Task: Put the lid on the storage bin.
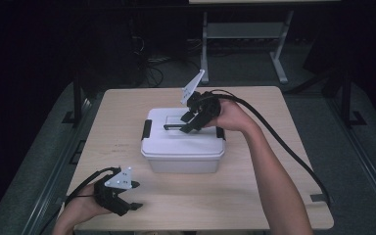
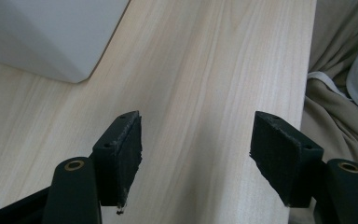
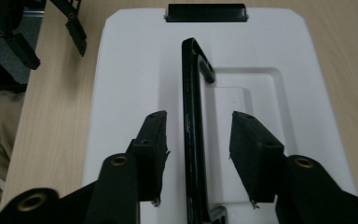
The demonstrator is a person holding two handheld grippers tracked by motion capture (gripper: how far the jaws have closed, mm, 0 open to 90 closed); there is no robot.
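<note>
Mid-counter (image 1: pixel 254 196) sits a white lidded box (image 1: pixel 176 147), black latches at either end. Right gripper (image 1: pixel 192 122) is over the lid, fingers (image 3: pixel 254 149) spread either side of the raised black handle (image 3: pixel 192 121), not touching it. Left gripper (image 1: pixel 127 203) rests near the front-left counter edge, fingers (image 2: pixel 121 154) spread wide, nothing between.

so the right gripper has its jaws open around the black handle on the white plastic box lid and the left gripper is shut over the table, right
Not quite: the left gripper is open, not shut. The left gripper view shows its jaws wide apart over the pale wooden table. The rest holds: the right gripper has its jaws open around the black handle on the white plastic box lid.
</note>
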